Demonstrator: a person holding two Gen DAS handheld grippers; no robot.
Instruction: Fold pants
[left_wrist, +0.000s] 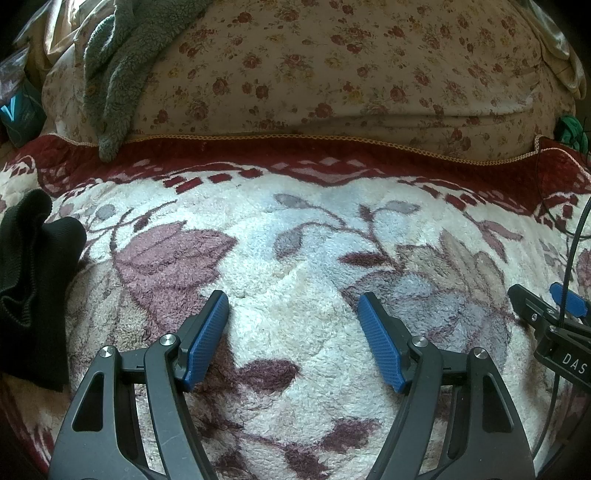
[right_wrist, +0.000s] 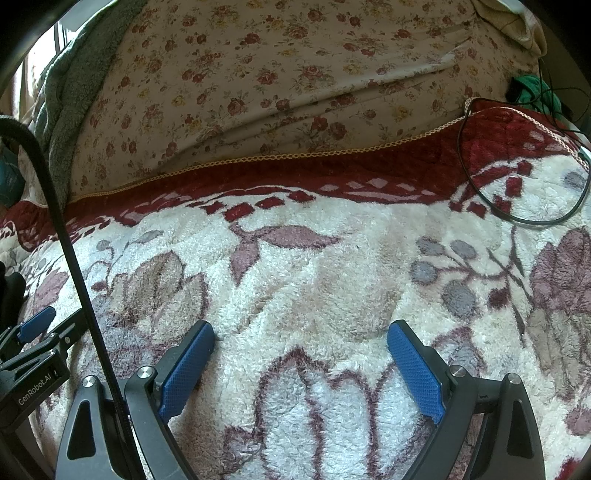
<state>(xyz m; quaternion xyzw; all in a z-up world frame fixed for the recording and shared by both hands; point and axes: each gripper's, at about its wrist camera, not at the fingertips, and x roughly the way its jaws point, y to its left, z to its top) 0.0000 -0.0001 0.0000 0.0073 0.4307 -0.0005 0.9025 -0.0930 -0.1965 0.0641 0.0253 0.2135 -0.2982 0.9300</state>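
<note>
The black pants (left_wrist: 33, 280) lie bunched at the left edge of the left wrist view, on the fluffy flowered blanket (left_wrist: 295, 258). A sliver of them shows at the far left of the right wrist view (right_wrist: 11, 291). My left gripper (left_wrist: 293, 297) is open and empty over the blanket, to the right of the pants. My right gripper (right_wrist: 301, 326) is open and empty over the blanket (right_wrist: 314, 295). The right gripper also shows at the right edge of the left wrist view (left_wrist: 546, 302), and the left gripper at the left edge of the right wrist view (right_wrist: 40, 332).
A rose-print quilt (left_wrist: 351, 74) rises behind the blanket's red border. A grey fleece garment (left_wrist: 118, 62) hangs over its left side. A black cable (right_wrist: 517, 206) loops on the blanket at the back right, near a green item (right_wrist: 532, 88).
</note>
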